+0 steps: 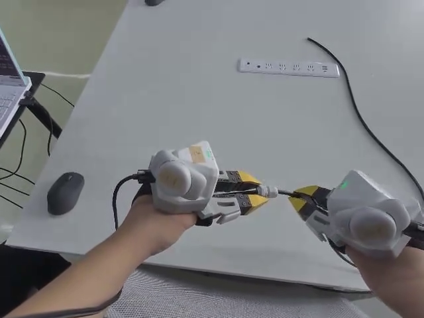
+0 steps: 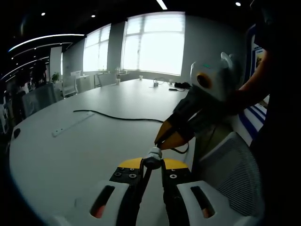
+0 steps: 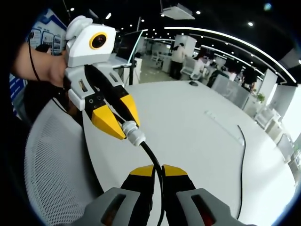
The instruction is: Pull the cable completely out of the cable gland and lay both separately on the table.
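Above the table's near edge, my left gripper [image 1: 255, 192] is shut on the white cable gland [image 1: 266, 191]. A thin black cable [image 1: 283, 193] comes out of the gland and runs right into my right gripper [image 1: 303, 199], which is shut on it. In the left gripper view the gland [image 2: 153, 156] sits between my yellow-tipped jaws, with the right gripper [image 2: 165, 136] just beyond it. In the right gripper view the cable [image 3: 153, 160] rises from my jaws to the gland [image 3: 132, 132], held by the left gripper [image 3: 117, 120].
A white power strip [image 1: 289, 67] lies far back on the grey table [image 1: 179, 99], and a long black cord [image 1: 371, 132] trails along the right side. A dark mouse [image 1: 65, 192] rests near the left edge. A laptop [image 1: 10, 83] stands off the table at left.
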### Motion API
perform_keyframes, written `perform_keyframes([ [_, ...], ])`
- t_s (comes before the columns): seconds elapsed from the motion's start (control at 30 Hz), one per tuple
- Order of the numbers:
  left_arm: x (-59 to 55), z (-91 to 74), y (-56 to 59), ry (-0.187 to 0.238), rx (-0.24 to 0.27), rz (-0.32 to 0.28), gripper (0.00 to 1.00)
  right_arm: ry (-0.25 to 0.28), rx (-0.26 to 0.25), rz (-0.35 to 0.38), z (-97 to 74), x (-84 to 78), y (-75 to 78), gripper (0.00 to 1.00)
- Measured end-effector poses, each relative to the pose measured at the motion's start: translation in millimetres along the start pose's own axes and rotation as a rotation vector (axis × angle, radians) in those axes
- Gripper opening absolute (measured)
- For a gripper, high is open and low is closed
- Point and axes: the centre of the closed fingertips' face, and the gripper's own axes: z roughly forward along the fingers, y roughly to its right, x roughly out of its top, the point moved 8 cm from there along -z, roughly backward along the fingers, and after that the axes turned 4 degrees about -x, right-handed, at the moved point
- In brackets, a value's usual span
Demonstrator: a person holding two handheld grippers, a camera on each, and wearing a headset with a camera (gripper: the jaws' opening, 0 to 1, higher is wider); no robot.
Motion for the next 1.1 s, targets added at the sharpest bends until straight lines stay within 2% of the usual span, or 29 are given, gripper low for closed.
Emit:
perform_keyframes([
  [0.3,2.8,0.0,-0.6,0.006,0.004,0.0,0.15,-0.005,-0.037,0.118,-1.7,-11.5,9.4,0.0],
  [0.7,1.6,-0.7,0.5,0.003,0.012,0.002,0.15,-0.032,-0.094,0.315,-1.7,-39.7,21.5,0.0],
  [0.97,1.5,-1.3,0.1,0.007,0.02,0.0,0.15,-0.032,-0.133,0.408,-2.0,-52.4,26.0,0.0],
  [1.1,0.9,-1.0,0.2,0.007,0.024,0.001,0.15,-0.036,-0.136,0.439,-1.3,-56.8,25.2,0.0],
])
